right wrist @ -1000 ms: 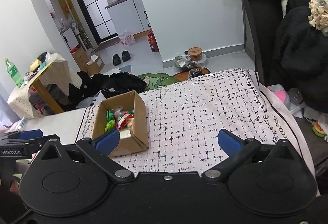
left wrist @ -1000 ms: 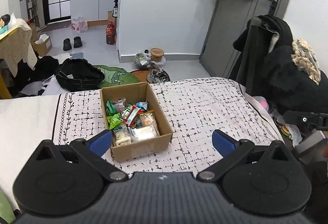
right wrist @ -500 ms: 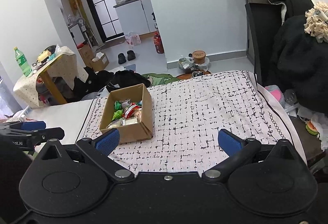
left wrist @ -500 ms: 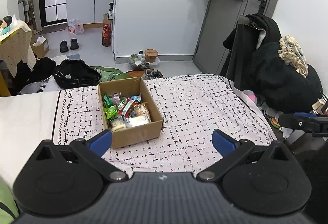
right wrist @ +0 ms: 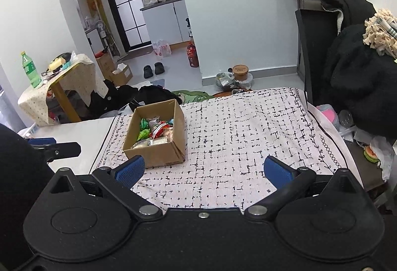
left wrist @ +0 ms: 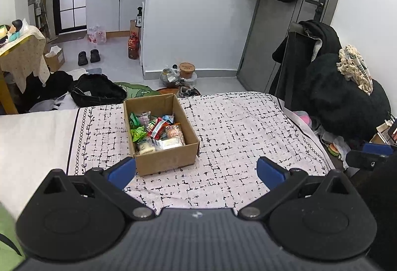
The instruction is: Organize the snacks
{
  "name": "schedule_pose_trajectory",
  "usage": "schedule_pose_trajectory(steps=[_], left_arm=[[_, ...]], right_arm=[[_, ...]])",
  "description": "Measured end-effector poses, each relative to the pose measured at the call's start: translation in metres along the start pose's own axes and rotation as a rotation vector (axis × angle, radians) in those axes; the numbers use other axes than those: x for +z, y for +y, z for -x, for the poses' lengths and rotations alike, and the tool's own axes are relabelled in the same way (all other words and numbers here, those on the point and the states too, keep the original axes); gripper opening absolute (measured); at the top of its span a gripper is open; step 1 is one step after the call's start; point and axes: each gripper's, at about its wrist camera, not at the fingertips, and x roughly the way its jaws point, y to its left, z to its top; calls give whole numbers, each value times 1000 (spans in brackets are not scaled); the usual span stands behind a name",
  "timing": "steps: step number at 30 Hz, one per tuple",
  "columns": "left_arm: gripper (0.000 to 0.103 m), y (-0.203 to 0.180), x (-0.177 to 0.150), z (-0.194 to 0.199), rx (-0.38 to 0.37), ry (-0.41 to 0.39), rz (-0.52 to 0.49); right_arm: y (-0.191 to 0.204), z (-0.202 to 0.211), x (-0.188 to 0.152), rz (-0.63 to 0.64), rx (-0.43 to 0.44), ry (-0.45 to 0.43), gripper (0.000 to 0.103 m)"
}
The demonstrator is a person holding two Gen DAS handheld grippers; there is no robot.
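Observation:
An open cardboard box [left wrist: 166, 159] stands on a white tablecloth with black marks [left wrist: 235, 127]. It holds several wrapped snacks [left wrist: 156, 133] in green, red and white packets. The box also shows in the right wrist view [right wrist: 158, 157], with the snacks [right wrist: 155, 133] inside. My left gripper [left wrist: 196, 171] is open and empty, held back from the box above the near part of the cloth. My right gripper [right wrist: 203, 170] is open and empty, to the right of the box and nearer to me.
A chair draped with black coats [left wrist: 330, 87] stands at the table's right. A black bag [left wrist: 96, 92] and clutter lie on the floor beyond the far edge. A small side table with a green bottle [right wrist: 31, 70] stands at the left.
Both grippers have pulled back and up from the box, so it looks smaller and farther away. Both stay open and empty.

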Motion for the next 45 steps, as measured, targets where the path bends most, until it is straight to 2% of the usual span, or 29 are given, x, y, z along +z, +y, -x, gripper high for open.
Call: schedule_pose_trajectory(steps=[7, 13, 45], left_arm=[[103, 2, -3, 5, 3, -8, 9], [103, 4, -2, 9, -22, -20, 37], [103, -1, -1, 12, -7, -7, 4]], right_arm=[[0, 2, 0, 8, -9, -2, 103], [-1, 1, -1, 0, 1, 1, 103], [-1, 4, -3, -1, -9, -2, 103]])
